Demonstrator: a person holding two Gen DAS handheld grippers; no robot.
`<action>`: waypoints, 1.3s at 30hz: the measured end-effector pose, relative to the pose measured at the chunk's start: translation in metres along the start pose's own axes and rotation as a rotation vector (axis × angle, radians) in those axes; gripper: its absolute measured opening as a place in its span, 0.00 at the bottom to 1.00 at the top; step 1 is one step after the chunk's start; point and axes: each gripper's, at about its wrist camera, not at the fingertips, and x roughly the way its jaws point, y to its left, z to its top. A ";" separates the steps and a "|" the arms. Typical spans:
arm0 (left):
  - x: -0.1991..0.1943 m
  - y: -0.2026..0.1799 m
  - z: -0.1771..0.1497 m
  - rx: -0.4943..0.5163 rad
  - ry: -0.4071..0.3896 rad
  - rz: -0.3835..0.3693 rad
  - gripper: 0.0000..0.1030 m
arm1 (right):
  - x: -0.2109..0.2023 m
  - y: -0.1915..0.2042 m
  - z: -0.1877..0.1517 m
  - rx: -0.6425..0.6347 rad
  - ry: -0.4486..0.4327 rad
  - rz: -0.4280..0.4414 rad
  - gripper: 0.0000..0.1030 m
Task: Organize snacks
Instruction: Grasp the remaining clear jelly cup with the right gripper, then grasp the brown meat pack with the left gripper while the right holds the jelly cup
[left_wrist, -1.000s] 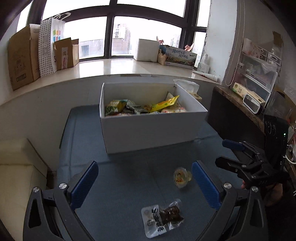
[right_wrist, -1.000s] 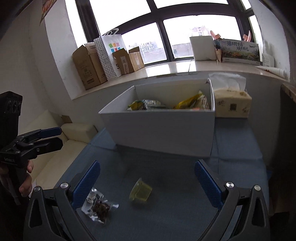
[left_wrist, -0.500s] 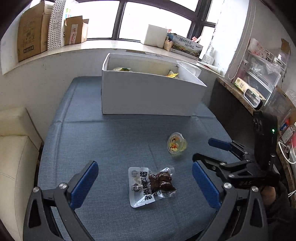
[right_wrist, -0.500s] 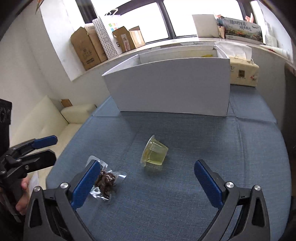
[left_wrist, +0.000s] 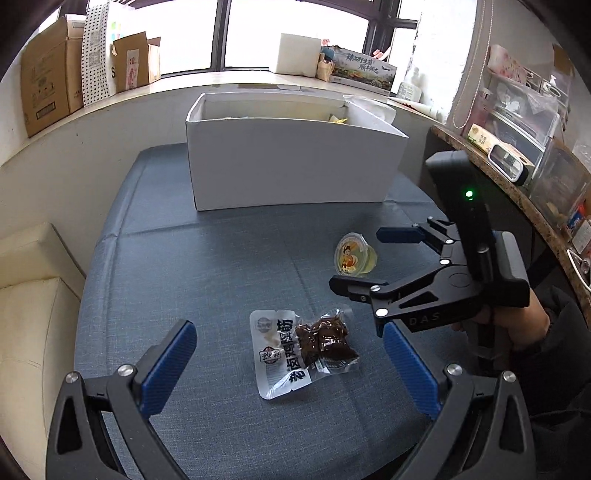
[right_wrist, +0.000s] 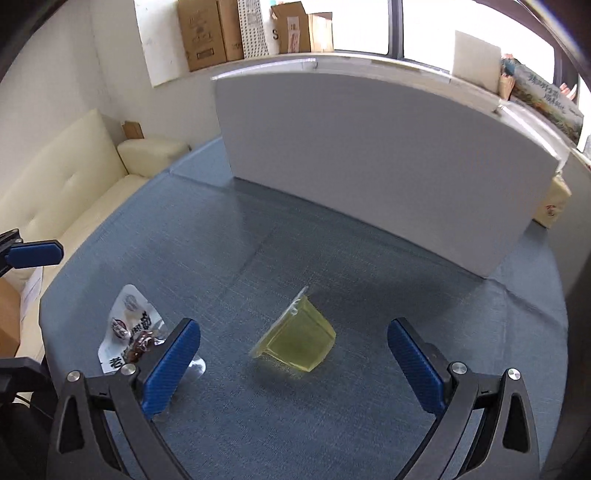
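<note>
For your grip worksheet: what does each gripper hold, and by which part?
Nothing. Left gripper and right gripper are both open, above the clear meat-snack pouch and yellow jelly cup.

On the tabletop (left_wrist: 192, 266) the box (left_wrist: 291, 170) stands at the back, with what seem to be snacks inside. Before it lies the jelly cup (left_wrist: 355, 255) on its side; the snack packet (left_wrist: 303, 350) lies nearer, to its left, apart from it.

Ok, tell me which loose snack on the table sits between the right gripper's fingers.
The jelly cup, tipped on its side, yellow-green, centred between the open right gripper. The vacuum-packed meat snack lies off to its left, partly behind one finger.
</note>
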 end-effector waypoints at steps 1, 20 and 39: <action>0.001 0.001 0.000 -0.004 0.001 0.001 1.00 | 0.004 -0.002 0.000 0.009 0.012 -0.001 0.99; 0.034 -0.008 -0.002 0.039 0.095 -0.006 1.00 | -0.058 -0.014 -0.027 0.058 -0.157 0.006 0.48; 0.066 -0.021 -0.001 0.030 0.117 0.016 0.59 | -0.088 -0.029 -0.046 0.181 -0.193 0.009 0.48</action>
